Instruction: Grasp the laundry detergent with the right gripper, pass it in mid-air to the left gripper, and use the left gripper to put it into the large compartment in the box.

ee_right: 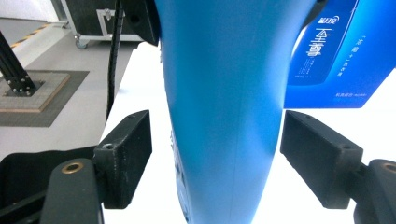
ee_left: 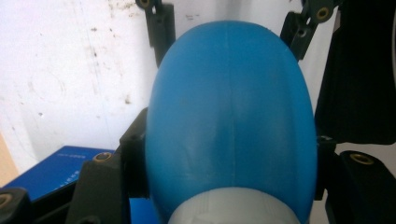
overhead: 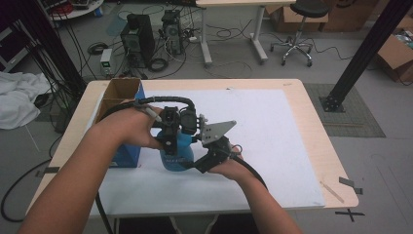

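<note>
Grasping seems half done: the left gripper (ee_left: 229, 154) has its jaws clenched on the upper body of the blue plastic bottle (overhead: 176, 152), which stands upright on the white table mat (overhead: 272, 146), just right of the open blue cardboard box (overhead: 122, 97). From the near right, the right gripper (ee_right: 215, 158) straddles the bottle, jaws spread and apart from its sides. Its closing is left.

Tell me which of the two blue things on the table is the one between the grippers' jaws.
The rounded blue bottle, standing on the white mat. The other, the flat-sided blue box with printed lettering, stands beside it, outside the jaws.
</note>
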Tool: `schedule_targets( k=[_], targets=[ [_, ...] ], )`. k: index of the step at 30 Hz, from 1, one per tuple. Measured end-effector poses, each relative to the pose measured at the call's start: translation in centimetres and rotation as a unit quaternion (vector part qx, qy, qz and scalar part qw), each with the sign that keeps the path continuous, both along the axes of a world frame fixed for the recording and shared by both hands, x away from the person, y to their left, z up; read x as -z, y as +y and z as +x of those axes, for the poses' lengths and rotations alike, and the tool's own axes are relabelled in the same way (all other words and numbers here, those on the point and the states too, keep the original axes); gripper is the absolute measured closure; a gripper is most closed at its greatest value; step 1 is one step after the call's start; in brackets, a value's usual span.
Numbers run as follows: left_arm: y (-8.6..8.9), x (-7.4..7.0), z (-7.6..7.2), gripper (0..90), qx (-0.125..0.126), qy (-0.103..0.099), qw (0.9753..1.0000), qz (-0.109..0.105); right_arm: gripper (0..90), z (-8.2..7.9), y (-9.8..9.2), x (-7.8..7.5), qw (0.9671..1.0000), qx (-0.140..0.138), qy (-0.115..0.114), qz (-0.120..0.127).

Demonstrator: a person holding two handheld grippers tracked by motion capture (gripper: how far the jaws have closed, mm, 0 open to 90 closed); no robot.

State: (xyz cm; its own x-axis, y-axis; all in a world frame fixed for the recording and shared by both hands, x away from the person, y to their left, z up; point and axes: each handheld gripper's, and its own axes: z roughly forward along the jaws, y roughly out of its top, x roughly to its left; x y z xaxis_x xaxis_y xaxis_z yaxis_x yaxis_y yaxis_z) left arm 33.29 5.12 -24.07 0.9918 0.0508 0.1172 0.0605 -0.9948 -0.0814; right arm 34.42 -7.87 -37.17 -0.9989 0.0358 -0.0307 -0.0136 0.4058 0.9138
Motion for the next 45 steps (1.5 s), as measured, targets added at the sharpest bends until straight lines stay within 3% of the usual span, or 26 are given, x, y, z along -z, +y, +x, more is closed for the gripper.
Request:
schedule_targets(
  k=[7, 14, 18, 24, 28, 30, 33, 36, 38, 39, 42, 45],
  targets=[
    [0.5, -1.4, 0.3, 38.5, -0.018, 0.003, 0.9998, -0.007, 13.0, 0.5, -0.7, -0.6, 0.9987, 0.002, 0.008, -0.051],
    [1.5, -3.2, 1.0, 38.5, -0.058, 0.011, 0.9982, -0.010, 2.5, 1.2, -2.3, -3.0, 0.9953, 0.006, 0.002, -0.097],
    [2.3, -4.4, 1.5, 38.4, -0.086, 0.010, 0.9962, -0.007, 0.0, 1.7, -3.3, -4.2, 0.9900, 0.005, 0.008, -0.141],
    [3.6, -6.9, 2.5, 38.4, -0.147, 0.015, 0.9890, -0.007, 0.0, 1.7, -4.4, -5.4, 0.9793, -0.003, 0.005, -0.203],
    [4.7, -8.9, 3.2, 38.4, -0.209, 0.018, 0.9777, -0.011, 0.0, 1.8, -5.0, -5.8, 0.9693, -0.011, 0.011, -0.245],
    [5.2, -9.9, 3.5, 38.4, -0.245, 0.015, 0.9693, -0.016, 0.0, 2.0, -5.2, -5.7, 0.9632, -0.016, 0.019, -0.268],
    [6.0, -11.2, 3.9, 38.3, -0.283, 0.013, 0.9589, -0.020, 0.0, 2.2, -5.7, -5.6, 0.9553, -0.020, 0.023, -0.294],
    [7.1, -12.5, 4.3, 38.3, -0.334, 0.013, 0.9421, -0.024, 0.0, 2.3, -6.0, -5.7, 0.9504, -0.023, 0.021, -0.310],
    [7.7, -13.1, 4.4, 38.3, -0.356, 0.012, 0.9340, -0.024, 0.0, 2.3, -6.2, -6.0, 0.9465, -0.023, 0.020, -0.321],
    [8.2, -13.5, 4.5, 38.3, -0.375, 0.012, 0.9267, -0.025, 0.0, 2.3, -6.2, -6.0, 0.9452, -0.023, 0.019, -0.325],
    [9.2, -14.1, 4.6, 38.3, -0.407, 0.008, 0.9132, -0.026, 0.0, 2.3, -6.3, -6.3, 0.9400, -0.023, 0.017, -0.340],
    [10.5, -14.7, 4.8, 38.3, -0.445, 0.004, 0.8953, -0.022, 0.0, 2.4, -6.4, -6.6, 0.9369, -0.024, 0.015, -0.349]
  ],
)
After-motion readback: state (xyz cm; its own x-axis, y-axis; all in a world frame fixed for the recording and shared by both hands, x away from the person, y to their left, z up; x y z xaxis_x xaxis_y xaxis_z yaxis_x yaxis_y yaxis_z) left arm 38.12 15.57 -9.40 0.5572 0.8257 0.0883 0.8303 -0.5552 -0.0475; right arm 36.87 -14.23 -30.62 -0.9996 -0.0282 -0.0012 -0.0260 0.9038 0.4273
